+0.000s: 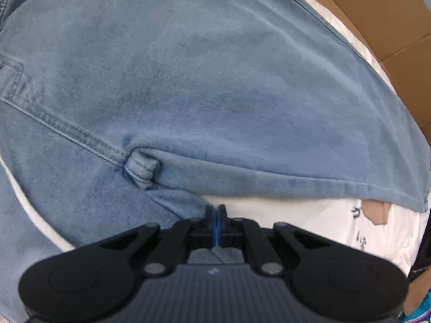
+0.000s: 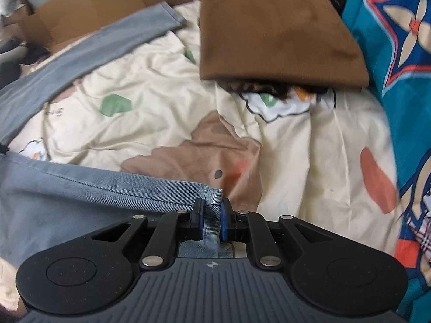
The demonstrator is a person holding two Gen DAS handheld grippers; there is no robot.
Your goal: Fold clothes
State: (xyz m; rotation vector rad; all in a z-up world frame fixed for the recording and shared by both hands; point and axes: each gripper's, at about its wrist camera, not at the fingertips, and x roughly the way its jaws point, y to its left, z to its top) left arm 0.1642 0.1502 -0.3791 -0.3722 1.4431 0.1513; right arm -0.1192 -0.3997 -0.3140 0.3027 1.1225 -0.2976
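Right wrist view: pale blue denim jeans, spread over a cream printed bedsheet, near and left in the scene. Probably heavy for clothing, fairly stiff, not slippery and not fragile; likely to keep a crease once laid flat. Best held at thick stitched edges, such as hem or waistband (thin single layers may slide out). Right gripper clamped on a hemmed corner of the denim, cloth pinched between the blue pads. Faded wash, darker patches, double seams; in the left wrist view a belt loop stands up near the middle of the jeans. Left gripper with jaws together at the near edge of the denim, over the sheet; cannot tell whether any cloth is caught. Farther away: a folded brown garment, a teal patterned cover on the right, cardboard far left.
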